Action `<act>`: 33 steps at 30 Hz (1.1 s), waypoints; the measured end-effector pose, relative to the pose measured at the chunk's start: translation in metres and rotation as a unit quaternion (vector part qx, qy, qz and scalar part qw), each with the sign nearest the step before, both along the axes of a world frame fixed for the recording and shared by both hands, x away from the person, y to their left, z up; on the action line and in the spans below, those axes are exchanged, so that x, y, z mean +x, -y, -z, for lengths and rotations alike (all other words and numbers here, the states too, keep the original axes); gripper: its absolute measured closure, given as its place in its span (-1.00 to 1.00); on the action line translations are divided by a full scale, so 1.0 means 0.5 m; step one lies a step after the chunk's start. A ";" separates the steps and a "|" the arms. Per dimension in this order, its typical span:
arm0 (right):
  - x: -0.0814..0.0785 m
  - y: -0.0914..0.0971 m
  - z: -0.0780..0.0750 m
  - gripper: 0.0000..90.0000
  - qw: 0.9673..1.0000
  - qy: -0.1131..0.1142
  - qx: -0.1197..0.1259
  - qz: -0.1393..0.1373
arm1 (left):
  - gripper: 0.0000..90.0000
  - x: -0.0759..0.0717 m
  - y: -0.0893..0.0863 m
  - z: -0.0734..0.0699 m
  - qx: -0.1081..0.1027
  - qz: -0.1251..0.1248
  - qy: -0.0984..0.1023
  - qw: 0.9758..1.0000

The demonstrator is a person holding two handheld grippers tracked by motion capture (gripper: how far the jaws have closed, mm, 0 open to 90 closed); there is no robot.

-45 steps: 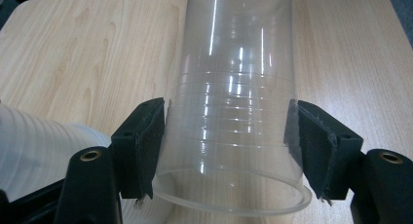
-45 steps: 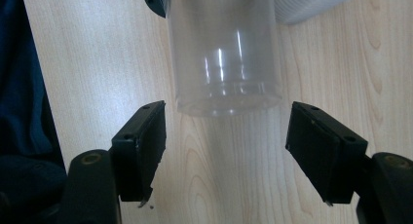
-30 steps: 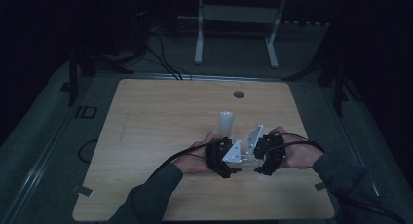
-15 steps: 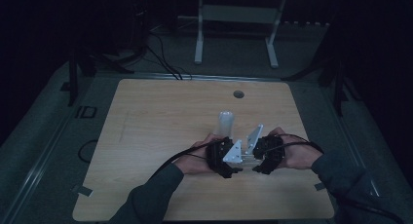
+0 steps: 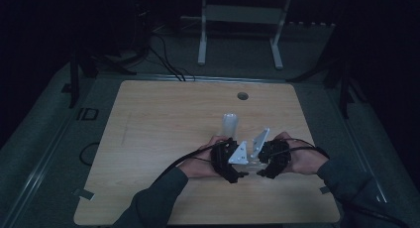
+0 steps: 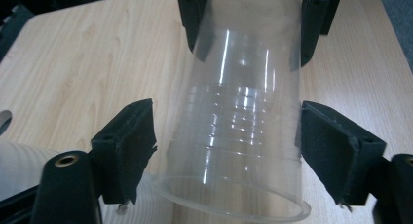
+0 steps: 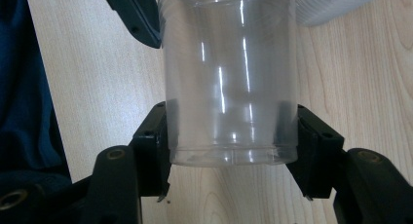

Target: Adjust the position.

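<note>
High view far above the table (image 5: 163, 119), both tool views close, facing across one shared clear cup (image 6: 238, 112).

I see a wooden table (image 5: 163, 134) with a round hole (image 5: 242, 95) near its far edge. White metal frame (image 5: 241, 20) on the floor beyond the table. Black cables (image 5: 166, 64) off its far-left corner, tape strip (image 5: 83, 194) at its near-left corner.

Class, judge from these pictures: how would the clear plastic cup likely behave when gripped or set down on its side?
The cup looks thin-walled, so it is probably light and may flex under the right gripper. Its glossy wall could slip. Round and tapered, it would likely roll in a curve on the table.
</note>
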State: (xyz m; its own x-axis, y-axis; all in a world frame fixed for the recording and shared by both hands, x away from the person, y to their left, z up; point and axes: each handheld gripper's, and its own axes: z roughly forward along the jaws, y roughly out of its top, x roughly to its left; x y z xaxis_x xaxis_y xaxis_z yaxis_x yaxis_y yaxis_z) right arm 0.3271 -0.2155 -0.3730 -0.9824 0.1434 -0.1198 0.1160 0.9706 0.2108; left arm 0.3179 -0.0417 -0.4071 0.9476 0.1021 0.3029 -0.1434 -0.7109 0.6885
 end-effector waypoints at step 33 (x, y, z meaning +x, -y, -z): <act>0.011 0.059 0.014 -0.07 0.990 0.040 0.043 0.127 | -0.38 0.004 -0.034 -0.039 -0.077 -0.042 0.012 0.996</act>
